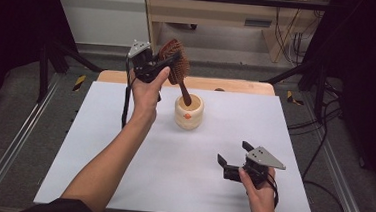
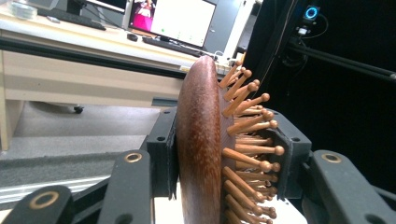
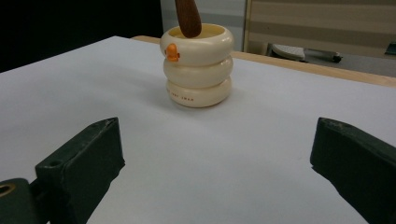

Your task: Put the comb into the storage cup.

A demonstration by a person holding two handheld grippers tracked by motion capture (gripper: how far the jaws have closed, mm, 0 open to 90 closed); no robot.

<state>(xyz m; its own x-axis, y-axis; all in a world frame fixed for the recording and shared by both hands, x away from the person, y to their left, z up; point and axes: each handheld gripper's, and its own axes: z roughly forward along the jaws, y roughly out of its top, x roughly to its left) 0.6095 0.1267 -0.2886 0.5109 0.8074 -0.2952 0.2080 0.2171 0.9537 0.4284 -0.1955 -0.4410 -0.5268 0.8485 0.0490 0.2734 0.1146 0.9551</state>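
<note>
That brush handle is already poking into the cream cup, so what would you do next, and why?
Probably lower it a little further, then let go. The left gripper is clamped on the hairbrush head, and the handle tip sits just inside the cup, leaning. The right gripper waits open, apart.

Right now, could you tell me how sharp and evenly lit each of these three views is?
High view: the white table is bright, dark surroundings. Left gripper view: the hairbrush in the left gripper is sharp, the desk behind softer. Right gripper view: the cream cup is clear, the right gripper dim at its edges.
</note>
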